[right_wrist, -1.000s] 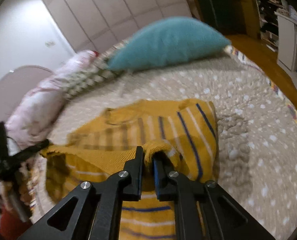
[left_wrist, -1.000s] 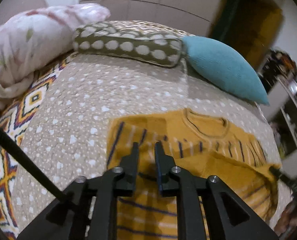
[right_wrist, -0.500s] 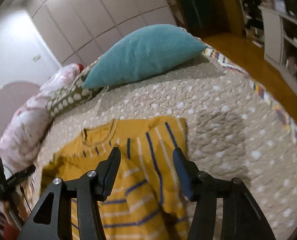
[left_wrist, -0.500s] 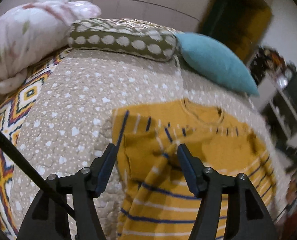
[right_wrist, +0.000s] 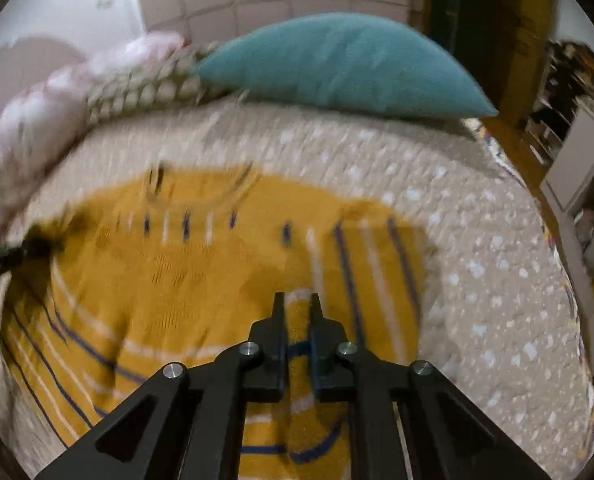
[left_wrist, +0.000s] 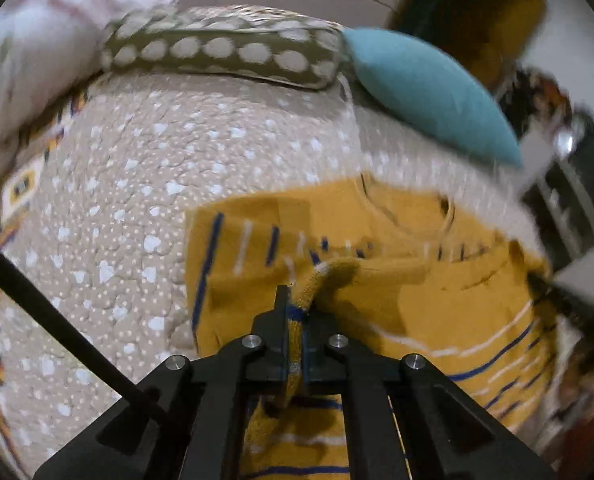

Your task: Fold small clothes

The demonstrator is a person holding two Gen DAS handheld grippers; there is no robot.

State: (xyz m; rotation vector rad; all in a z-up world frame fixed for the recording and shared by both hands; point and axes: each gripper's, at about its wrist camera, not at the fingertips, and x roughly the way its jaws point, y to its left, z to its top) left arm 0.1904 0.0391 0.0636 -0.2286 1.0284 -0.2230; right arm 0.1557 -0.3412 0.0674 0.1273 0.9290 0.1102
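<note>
Garment: a mustard-yellow striped sweater (left_wrist: pixel 409 304) lies spread on the bed (left_wrist: pixel 145 184), neckline toward the head of the bed, body toward the foot edge where the person stands.
Sleeves: both look already turned in across the chest; blur makes the right side hard to read.
Left tool: the left tool (left_wrist: pixel 295 312) is clamped tight on a raised ridge of yellow knit with a blue stripe; the cloth runs between the jaws and bulges up just beyond the tips. The jaws have just been closing, with fabric between them.
Right tool: the right tool (right_wrist: pixel 297 308) has its jaws drawn nearly together over the sweater's right half. They have just been closing. Yellow shows in the narrow slot between them, but I cannot tell whether they pinch a fold or only hover over the cloth.
Surroundings: a teal cushion (left_wrist: pixel 429 92) and a dotted bolster (left_wrist: pixel 221 54) sit along the head edge of the bed, well apart from the sweater; a pink floral pillow (left_wrist: pixel 29 64) fills the far left corner.
Step in hand: taking hold of the lower body at two points, left and right, likely for the bottom-to-neckline fold.
Next move: lift both holds evenly, carry the lower part up toward the collar, keep the two sides level so the fold line stays straight, and confirm the right grip before lifting.
</note>
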